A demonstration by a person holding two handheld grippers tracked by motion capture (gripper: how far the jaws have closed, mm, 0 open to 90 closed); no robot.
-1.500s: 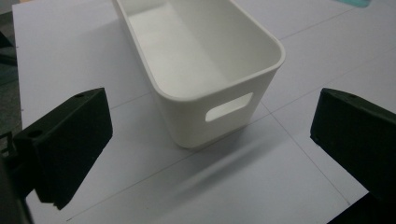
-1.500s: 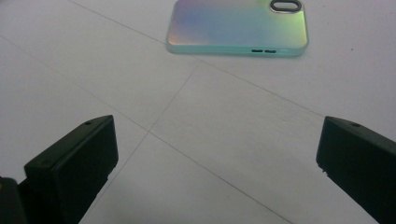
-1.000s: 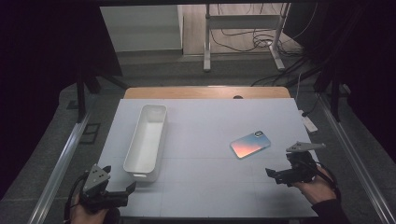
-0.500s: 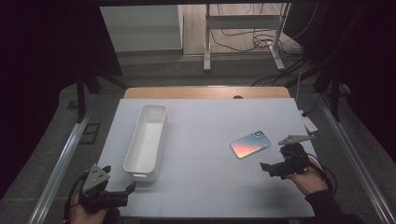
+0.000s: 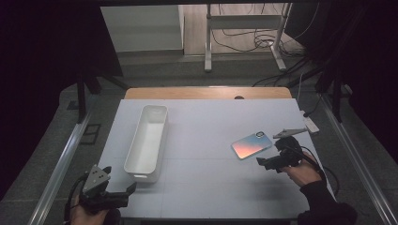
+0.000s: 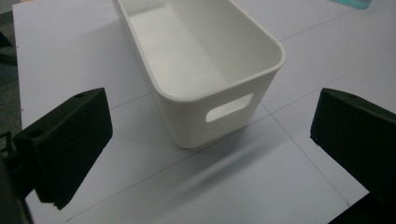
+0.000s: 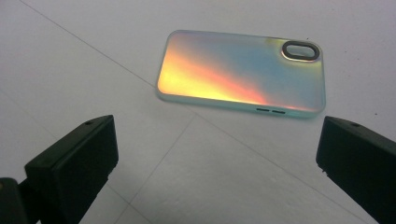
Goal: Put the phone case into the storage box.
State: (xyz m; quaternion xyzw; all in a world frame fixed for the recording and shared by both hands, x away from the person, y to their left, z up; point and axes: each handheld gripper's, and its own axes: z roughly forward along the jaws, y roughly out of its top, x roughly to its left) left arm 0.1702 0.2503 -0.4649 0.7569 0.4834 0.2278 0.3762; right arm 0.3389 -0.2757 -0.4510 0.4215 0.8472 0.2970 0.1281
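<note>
- Left claw [image 5: 123, 193]: jaws wide, empty, at near-left bench [image 5: 211, 187] edge, just short of long white plastic bin [image 5: 147, 140].
- Right claw [image 5: 268, 162]: jaws wide, empty, near iridescent flat phone case [image 5: 251, 145].
- Case lies flat, right of centre, well apart from bin.

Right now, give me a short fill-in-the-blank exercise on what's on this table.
1. The phone case lies flat with its camera hole facing ____.
2. The right tool, beside the case, has its jaws ____.
3. The white bin holds ____.
4. The left tool is nearest the bin's end with a ____ cut-out.

Missing: up; open; nothing; handle
</note>
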